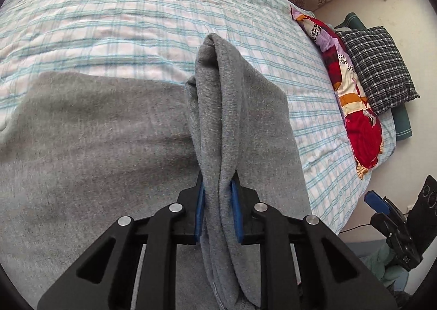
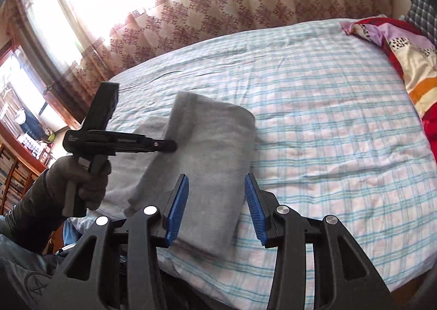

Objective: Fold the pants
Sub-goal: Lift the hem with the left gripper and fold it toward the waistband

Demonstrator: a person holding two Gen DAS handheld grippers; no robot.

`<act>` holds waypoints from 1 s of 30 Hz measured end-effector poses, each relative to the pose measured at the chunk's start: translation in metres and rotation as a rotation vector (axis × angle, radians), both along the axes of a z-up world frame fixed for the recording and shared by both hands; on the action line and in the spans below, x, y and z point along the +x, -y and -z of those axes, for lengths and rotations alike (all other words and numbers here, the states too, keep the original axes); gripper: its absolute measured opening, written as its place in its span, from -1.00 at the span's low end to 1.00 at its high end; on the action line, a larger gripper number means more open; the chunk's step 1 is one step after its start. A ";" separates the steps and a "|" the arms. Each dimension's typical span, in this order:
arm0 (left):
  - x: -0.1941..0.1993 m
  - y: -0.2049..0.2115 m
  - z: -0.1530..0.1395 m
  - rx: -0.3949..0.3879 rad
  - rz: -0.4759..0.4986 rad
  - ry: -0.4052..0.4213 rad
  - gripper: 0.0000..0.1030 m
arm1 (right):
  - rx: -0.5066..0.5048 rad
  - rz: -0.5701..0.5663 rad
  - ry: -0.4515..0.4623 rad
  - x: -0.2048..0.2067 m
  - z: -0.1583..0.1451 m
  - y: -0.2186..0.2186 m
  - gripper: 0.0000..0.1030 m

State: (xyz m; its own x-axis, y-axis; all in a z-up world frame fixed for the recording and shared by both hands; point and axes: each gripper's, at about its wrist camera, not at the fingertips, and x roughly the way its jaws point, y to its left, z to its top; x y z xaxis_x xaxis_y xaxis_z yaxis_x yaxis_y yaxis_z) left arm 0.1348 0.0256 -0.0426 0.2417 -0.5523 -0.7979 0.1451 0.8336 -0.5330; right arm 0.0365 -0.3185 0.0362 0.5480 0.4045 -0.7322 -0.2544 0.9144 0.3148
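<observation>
The pants [image 2: 196, 157], grey and soft, lie part-folded near the left front corner of the bed [image 2: 327, 124], with one layer already laid over another. A fold is under way: the left hand-held gripper [image 1: 217, 208] is clamped on a bunched ridge of the grey cloth, its blue pads pressed into it from both sides, and the cloth stands up between them. The right hand-held gripper [image 2: 215, 206] has its jaws apart with nothing pinched; the near end of the pants lies below and between them, seemingly untouched. By the look of it, the carried layer has yet to be laid flat, so the next move calls for the left gripper to bring its bunch over the stack, lower it and let go, while the right one steadies or smooths the near edge. Going left to right, the left wrist view shows the grip itself close up, the grey spread below it, and at the bed's right edge a patchwork quilt [image 1: 352, 107] beside a checked pillow [image 1: 379, 69]. The right wrist view shows what that one cannot: the gloved hand [image 2: 87, 181] holding the left gripper, the whole outline of the folded stack, and the curtain [image 2: 232, 9] behind the far edge.
</observation>
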 end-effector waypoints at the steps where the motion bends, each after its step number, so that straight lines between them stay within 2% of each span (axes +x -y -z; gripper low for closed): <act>1: -0.001 -0.003 0.001 -0.005 -0.005 -0.001 -0.66 | -0.003 0.008 -0.011 0.002 0.005 0.000 -0.16; 4: -0.006 -0.012 -0.001 -0.020 -0.023 0.006 -0.66 | -0.011 0.002 -0.035 0.006 0.015 -0.003 -0.16; 7: -0.008 -0.024 -0.016 -0.029 -0.045 0.043 -0.66 | -0.011 -0.027 -0.048 0.006 0.021 -0.014 -0.16; 12: -0.005 -0.057 -0.032 0.047 -0.095 0.089 -0.67 | -0.010 -0.088 -0.065 0.007 0.033 -0.037 -0.16; 16: -0.003 -0.074 -0.008 0.100 -0.109 0.018 -0.64 | 0.009 -0.136 -0.101 0.011 0.046 -0.058 -0.16; 19: -0.012 -0.076 0.011 0.148 -0.115 -0.009 -0.60 | -0.029 -0.210 -0.133 0.009 0.059 -0.079 -0.16; 21: -0.019 -0.074 0.017 0.191 -0.110 0.000 -0.49 | -0.070 -0.256 -0.180 0.007 0.073 -0.089 -0.16; 24: -0.026 -0.074 0.016 0.258 -0.106 0.029 -0.19 | -0.083 -0.268 -0.204 0.007 0.082 -0.091 -0.15; 26: -0.029 -0.076 0.010 0.283 -0.110 0.046 -0.07 | -0.078 -0.275 -0.200 0.011 0.077 -0.088 -0.15; 28: -0.032 -0.078 0.000 0.315 -0.122 0.084 0.13 | -0.099 -0.258 -0.164 0.017 0.067 -0.084 -0.15; 30: -0.033 -0.075 -0.014 0.330 -0.125 0.130 0.16 | -0.094 -0.228 -0.131 0.028 0.055 -0.080 -0.14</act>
State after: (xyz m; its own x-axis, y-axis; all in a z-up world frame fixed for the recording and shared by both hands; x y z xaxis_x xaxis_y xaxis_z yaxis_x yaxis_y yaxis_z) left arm 0.1017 0.1010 -0.0283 0.4020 -0.2306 -0.8861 0.0798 0.9729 -0.2170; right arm 0.0649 -0.2381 -0.0184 0.3485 0.4334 -0.8311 -0.4196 0.8650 0.2752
